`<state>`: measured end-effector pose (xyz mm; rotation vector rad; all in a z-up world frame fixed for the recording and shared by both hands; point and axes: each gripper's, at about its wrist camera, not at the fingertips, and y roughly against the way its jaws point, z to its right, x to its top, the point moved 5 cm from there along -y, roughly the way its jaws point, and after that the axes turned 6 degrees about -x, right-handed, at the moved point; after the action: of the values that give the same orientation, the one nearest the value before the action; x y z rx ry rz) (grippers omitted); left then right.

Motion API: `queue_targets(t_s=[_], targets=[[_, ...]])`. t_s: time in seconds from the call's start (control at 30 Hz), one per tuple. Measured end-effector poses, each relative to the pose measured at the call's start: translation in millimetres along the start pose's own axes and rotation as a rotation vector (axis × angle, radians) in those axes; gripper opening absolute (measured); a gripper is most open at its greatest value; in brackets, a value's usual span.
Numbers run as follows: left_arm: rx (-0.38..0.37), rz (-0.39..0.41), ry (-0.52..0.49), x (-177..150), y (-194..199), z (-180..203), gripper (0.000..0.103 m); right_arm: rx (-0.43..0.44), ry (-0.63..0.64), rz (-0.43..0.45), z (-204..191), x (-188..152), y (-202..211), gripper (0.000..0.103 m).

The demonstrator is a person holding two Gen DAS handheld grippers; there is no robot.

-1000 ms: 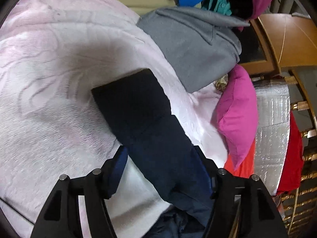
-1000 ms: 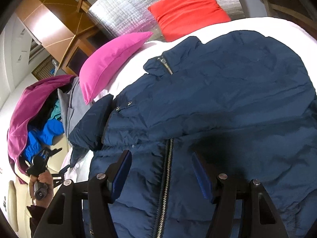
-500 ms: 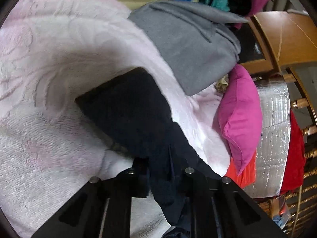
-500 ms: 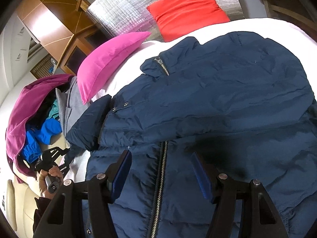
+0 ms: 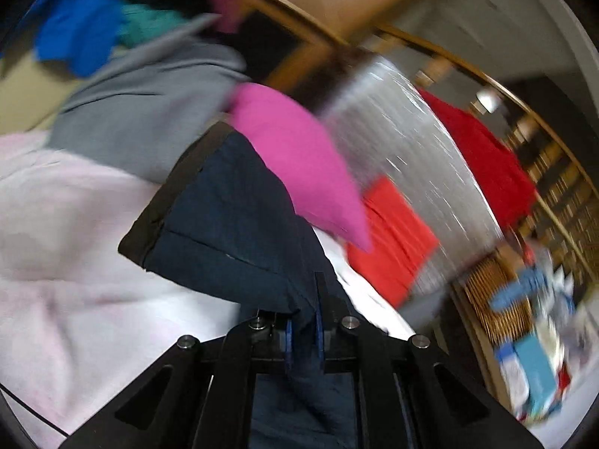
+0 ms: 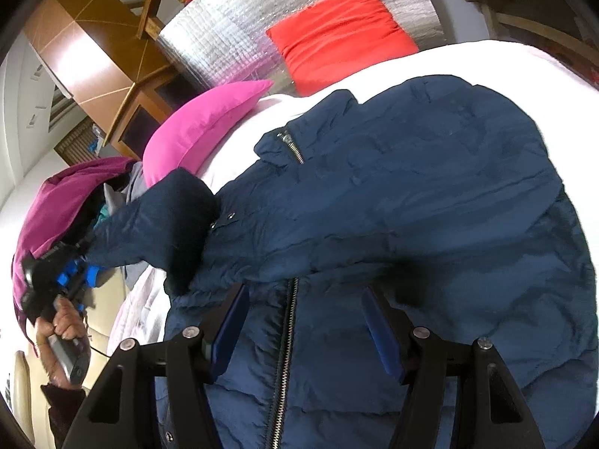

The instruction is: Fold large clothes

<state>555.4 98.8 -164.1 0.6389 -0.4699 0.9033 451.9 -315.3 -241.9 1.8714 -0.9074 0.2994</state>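
Note:
A navy padded jacket [image 6: 411, 194] lies front up on the bed, zipper [image 6: 288, 336] running toward me. My right gripper [image 6: 304, 292] hovers open just over the zipper, nothing between its pads. The left sleeve [image 6: 157, 224] is lifted off the bed, and the left gripper [image 6: 80, 262], held by a hand [image 6: 63, 321], grips its end. In the blurred left wrist view my left gripper [image 5: 303, 321] is shut on the navy sleeve [image 5: 232, 224], whose dark cuff [image 5: 157, 209] hangs out over the pale blanket [image 5: 75, 243].
A pink pillow [image 6: 202, 131], a red cushion [image 6: 340, 30] and a silver foil mat [image 6: 232, 37] sit at the head of the bed. A pile of clothes, grey [image 5: 149, 101], blue and magenta, lies left of the jacket. Wooden furniture [image 6: 93, 60] stands behind.
The left gripper's jaws closed on the sleeve, then it rose and rolled, lifting the sleeve off the blanket toward the jacket. The right gripper stayed nearly still, open.

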Motion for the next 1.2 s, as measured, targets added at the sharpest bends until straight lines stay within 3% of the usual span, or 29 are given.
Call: queue_targets(t_s=[0.2, 0.33, 0.5, 0.6, 0.63, 0.67, 0.77, 0.87, 1.03, 1.1, 1.2], targets=[[-0.084, -0.159, -0.111, -55, -45, 51, 0.009, -0.017, -0.03, 0.03, 15, 5, 17, 0.067], [-0.127, -0.323, -0.111, -100, -79, 60, 0.009, -0.026, -0.055, 0.037, 25, 6, 24, 0.067], [-0.117, -0.54, -0.223, -161, -109, 76, 0.014, -0.033, -0.075, 0.037, 32, 6, 28, 0.067], [-0.108, -0.633, -0.243, -172, -113, 82, 0.049, -0.041, -0.073, 0.041, 33, 6, 31, 0.067], [-0.101, -0.648, -0.237, -171, -109, 80, 0.071, -0.046, -0.072, 0.041, 34, 6, 32, 0.069], [-0.094, -0.664, -0.221, -167, -104, 77, 0.078, -0.052, -0.071, 0.043, 35, 6, 33, 0.071], [-0.139, -0.66, -0.184, -140, -87, 70, 0.078, -0.062, -0.065, 0.048, 37, 7, 37, 0.075], [-0.116, -0.574, -0.16, -104, -73, 55, 0.082, -0.068, -0.042, 0.05, 33, 8, 39, 0.075], [0.091, -0.463, -0.088, -65, -54, -4, 0.083, -0.073, 0.062, 0.043, 2, 11, 32, 0.075], [0.176, -0.473, -0.045, -64, -53, -26, 0.083, -0.079, 0.136, 0.033, -19, 12, 25, 0.077], [0.236, -0.506, -0.009, -72, -55, -41, 0.083, -0.115, 0.27, 0.0, -53, 9, 6, 0.081]])
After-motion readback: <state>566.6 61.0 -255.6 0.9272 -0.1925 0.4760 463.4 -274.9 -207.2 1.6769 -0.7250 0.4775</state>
